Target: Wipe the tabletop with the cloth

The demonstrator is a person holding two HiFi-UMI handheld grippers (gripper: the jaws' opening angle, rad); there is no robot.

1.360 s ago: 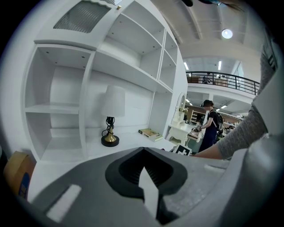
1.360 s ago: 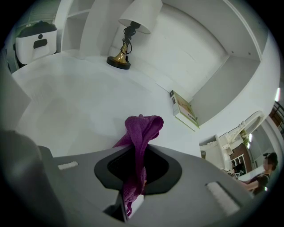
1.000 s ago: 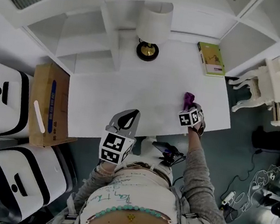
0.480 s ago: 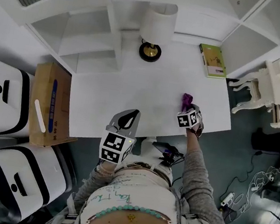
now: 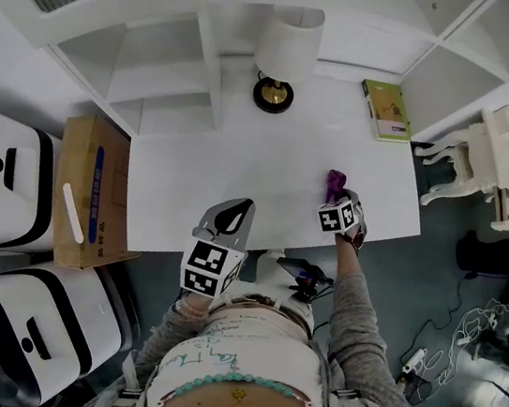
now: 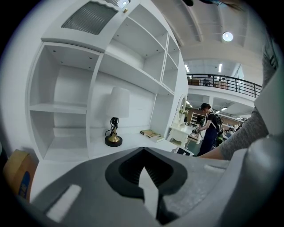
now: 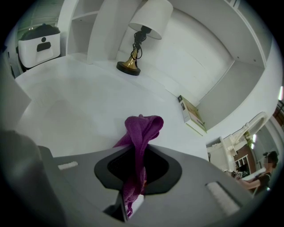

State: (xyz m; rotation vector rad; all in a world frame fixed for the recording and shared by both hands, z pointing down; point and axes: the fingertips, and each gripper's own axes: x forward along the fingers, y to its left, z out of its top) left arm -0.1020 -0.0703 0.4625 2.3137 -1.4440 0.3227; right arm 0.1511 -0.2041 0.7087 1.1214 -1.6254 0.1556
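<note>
A purple cloth (image 5: 336, 179) (image 7: 141, 131) hangs bunched from my right gripper (image 5: 337, 193) (image 7: 141, 150), which is shut on it. It is held over the front right part of the white tabletop (image 5: 242, 163) (image 7: 75, 111); whether the cloth touches the surface is unclear. My left gripper (image 5: 236, 209) (image 6: 144, 170) is shut with nothing in it, held level at the table's front edge, left of the right one. In the left gripper view it points toward the shelves.
A white lamp (image 5: 283, 52) (image 7: 141, 26) (image 6: 116, 114) stands at the back middle and a green book (image 5: 386, 109) (image 7: 192, 116) at the back right. Shelves (image 5: 151, 69) rise on the left. A cardboard box (image 5: 91, 188) and white machines (image 5: 2, 179) stand beside the table; a white chair (image 5: 493, 158) stands to the right.
My right gripper has shifted slightly to the left over the table with the cloth. The left gripper has stayed where it was.
</note>
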